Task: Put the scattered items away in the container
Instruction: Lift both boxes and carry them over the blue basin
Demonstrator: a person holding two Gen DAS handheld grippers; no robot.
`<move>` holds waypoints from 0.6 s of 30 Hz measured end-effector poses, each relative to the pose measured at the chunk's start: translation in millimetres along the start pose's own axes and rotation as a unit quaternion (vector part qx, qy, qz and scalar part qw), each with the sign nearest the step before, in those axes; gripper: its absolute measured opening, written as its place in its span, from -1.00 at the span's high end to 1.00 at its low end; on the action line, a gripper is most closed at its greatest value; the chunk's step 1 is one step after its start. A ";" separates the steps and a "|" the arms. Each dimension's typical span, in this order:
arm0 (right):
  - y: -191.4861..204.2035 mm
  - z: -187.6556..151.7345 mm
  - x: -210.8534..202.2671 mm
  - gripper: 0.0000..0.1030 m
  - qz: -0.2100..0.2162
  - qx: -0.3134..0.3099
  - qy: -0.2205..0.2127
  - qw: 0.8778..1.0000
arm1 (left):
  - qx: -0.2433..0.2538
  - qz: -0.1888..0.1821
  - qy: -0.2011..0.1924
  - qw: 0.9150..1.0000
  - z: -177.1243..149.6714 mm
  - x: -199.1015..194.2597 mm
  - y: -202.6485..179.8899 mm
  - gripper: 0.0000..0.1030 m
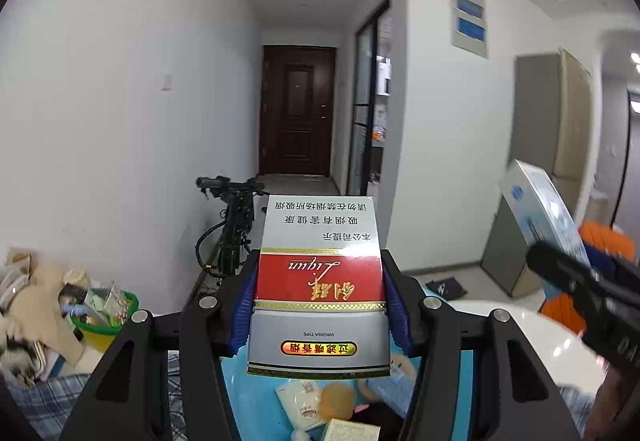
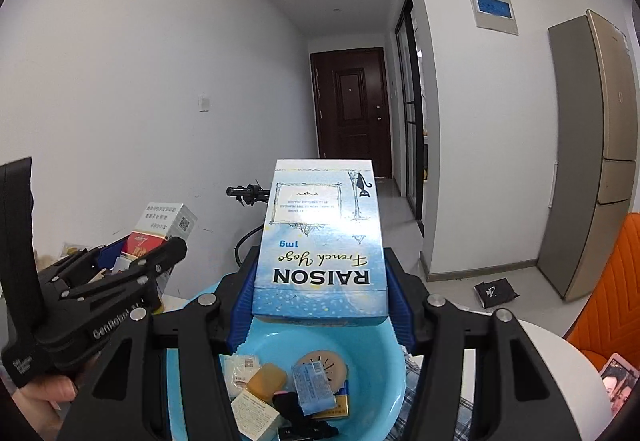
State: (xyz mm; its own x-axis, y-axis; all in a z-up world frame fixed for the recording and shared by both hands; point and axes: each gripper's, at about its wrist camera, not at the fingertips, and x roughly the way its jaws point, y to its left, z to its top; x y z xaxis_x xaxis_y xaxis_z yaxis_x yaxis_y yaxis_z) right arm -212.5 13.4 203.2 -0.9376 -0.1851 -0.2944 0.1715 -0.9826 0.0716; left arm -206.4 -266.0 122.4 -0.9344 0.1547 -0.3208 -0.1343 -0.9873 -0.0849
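Each gripper's fingers were clamped on a carton, the right gripper [image 2: 320, 301] holding the blue carton [image 2: 320, 241] lengthwise toward 12 o'clock, with the blue basin [image 2: 372, 357] directly below at 6 o'clock, while the left gripper [image 1: 320, 313] held the red-and-silver carton [image 1: 320, 281] over the same basin.

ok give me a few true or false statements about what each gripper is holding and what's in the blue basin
1. The left gripper is clamped on a red and silver carton. True.
2. The right gripper is empty. False: it holds a light blue carton printed RAISON.
3. The blue basin beneath both grippers already holds several small items. True.
4. Both cartons already lie inside the basin. False: each is between gripper fingers above it.
5. The door at the hallway's end stands wide open. False: it is closed.
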 end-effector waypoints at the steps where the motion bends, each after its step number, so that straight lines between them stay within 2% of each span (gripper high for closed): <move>1: 0.7 3.3 -0.2 -0.07 0.000 -0.001 0.000 1.000 | -0.011 -0.004 -0.001 1.000 5.6 -1.7 3.8 -0.12; 3: 9.2 0.5 -10.7 -0.07 0.002 -0.008 -0.005 1.000 | -0.016 -0.009 -0.006 1.000 13.2 -9.6 6.8 -0.12; 8: 25.8 -1.7 -17.0 -0.07 0.008 -0.019 0.001 1.000 | 0.020 -0.002 -0.004 1.000 22.9 -18.6 -1.2 -0.12; 12: 30.2 0.0 -8.4 -0.07 0.013 -0.021 0.038 0.999 | 0.047 0.000 -0.002 0.999 22.3 -23.2 -13.2 -0.12; 15: 31.9 -2.9 -5.6 -0.07 0.005 -0.034 0.059 0.998 | 0.053 0.001 0.019 0.998 21.2 -19.5 -17.9 -0.12; 18: 25.0 -3.8 3.2 -0.07 0.009 -0.016 0.104 0.994 | 0.050 0.004 0.050 0.997 23.3 -12.4 -19.3 -0.12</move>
State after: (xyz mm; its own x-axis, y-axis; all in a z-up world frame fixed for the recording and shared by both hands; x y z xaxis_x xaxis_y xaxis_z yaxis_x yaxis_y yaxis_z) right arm -210.1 -11.8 200.4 -0.8522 -0.1993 -0.4839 0.2005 -0.9784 0.0500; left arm -199.9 -249.7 150.0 -0.8988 0.1452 -0.4137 -0.1647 -0.9863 0.0116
